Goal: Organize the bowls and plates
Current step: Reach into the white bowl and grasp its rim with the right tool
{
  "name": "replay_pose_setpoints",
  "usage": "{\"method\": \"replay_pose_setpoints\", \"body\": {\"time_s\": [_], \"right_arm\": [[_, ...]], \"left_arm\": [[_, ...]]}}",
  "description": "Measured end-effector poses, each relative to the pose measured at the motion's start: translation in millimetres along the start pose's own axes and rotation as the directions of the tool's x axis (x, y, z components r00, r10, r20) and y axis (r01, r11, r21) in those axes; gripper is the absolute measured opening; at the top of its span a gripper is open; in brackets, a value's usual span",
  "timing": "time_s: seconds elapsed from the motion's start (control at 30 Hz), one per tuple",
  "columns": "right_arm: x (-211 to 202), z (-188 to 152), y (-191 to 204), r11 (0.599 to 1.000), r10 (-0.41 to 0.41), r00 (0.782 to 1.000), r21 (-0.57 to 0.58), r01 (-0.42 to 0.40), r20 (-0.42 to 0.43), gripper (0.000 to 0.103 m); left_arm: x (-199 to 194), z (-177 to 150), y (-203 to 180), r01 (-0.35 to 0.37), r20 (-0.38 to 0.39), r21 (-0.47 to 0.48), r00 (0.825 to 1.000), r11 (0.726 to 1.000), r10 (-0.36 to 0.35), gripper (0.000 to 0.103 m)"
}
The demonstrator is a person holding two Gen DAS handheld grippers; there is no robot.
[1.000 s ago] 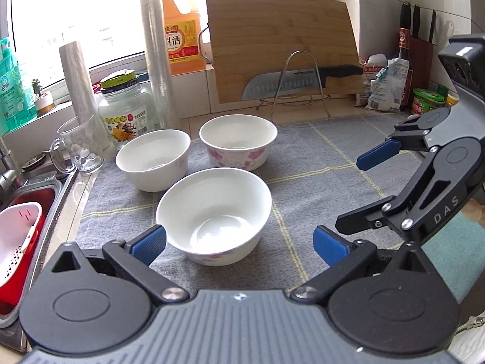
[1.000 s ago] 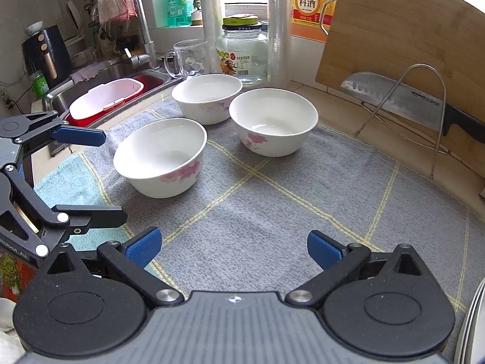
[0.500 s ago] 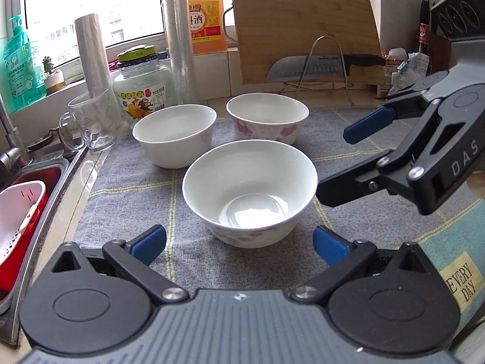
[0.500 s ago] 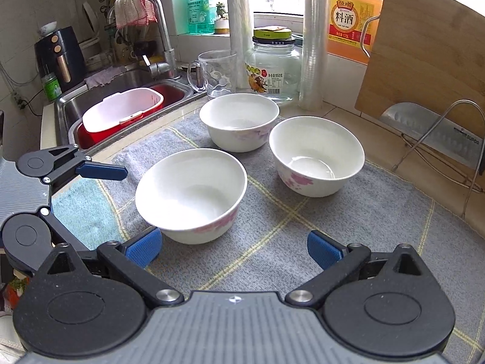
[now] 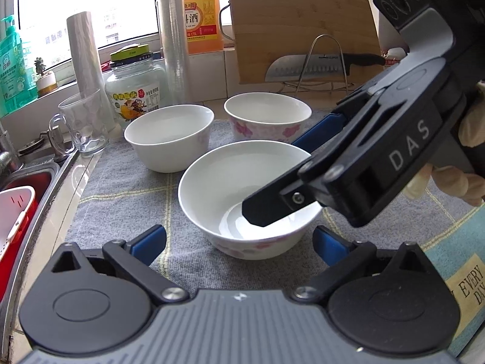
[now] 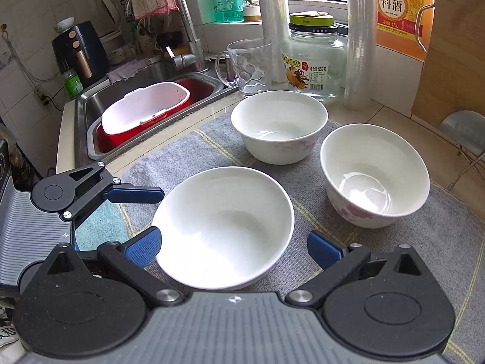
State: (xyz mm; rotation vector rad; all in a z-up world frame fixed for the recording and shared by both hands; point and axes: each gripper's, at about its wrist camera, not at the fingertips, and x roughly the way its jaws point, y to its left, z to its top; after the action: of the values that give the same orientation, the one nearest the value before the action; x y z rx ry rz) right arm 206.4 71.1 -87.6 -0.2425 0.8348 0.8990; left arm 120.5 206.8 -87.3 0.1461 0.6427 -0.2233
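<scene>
Three white bowls with pink flowers stand on a grey mat (image 6: 379,257). The nearest bowl (image 5: 230,191) (image 6: 224,224) lies between the spread fingers of my right gripper (image 6: 233,248), which is open and reaches in from the right in the left wrist view (image 5: 291,173). My left gripper (image 5: 239,242) is open too, just short of that bowl's near side, and shows at the left of the right wrist view (image 6: 121,221). Two more bowls stand behind it, one at the back left (image 5: 169,136) (image 6: 279,127) and one at the back right (image 5: 266,118) (image 6: 374,176).
A sink (image 6: 91,106) with a red basin and white basket (image 6: 142,112) lies left of the mat. A glass mug (image 6: 251,66), a jar (image 6: 315,57) and rolls stand behind the bowls. A cutting board (image 5: 303,24) and a knife (image 5: 306,68) lean at the back. A teal towel (image 5: 454,242) lies right.
Both grippers have closed in on the nearest bowl. The right gripper has swung left, so its fingers now lie on either side of that bowl. The bowls have not moved.
</scene>
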Motion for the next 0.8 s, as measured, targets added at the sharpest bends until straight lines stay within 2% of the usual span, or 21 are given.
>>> {"method": "replay_pose_setpoints", "body": {"time_s": [0.23, 0.43, 0.8], "right_arm": [[9, 9, -1, 1.000, 0.029, 1.000, -0.002, -0.029, -0.009, 0.103], [12, 12, -3, 0.999, 0.050, 0.999, -0.005, -0.050, -0.016, 0.103], [13, 16, -8, 0.995, 0.102, 0.994, 0.018, -0.101, -0.028, 0.099]], "left_arm": [[5, 4, 1, 0.030, 0.021, -0.016, 0.999, 0.999, -0.029, 0.100], [4, 4, 1, 0.064, 0.042, -0.014, 0.997, 0.998, -0.063, 0.093], [3, 4, 1, 0.073, 0.047, -0.018, 0.996, 0.997, -0.072, 0.093]]}}
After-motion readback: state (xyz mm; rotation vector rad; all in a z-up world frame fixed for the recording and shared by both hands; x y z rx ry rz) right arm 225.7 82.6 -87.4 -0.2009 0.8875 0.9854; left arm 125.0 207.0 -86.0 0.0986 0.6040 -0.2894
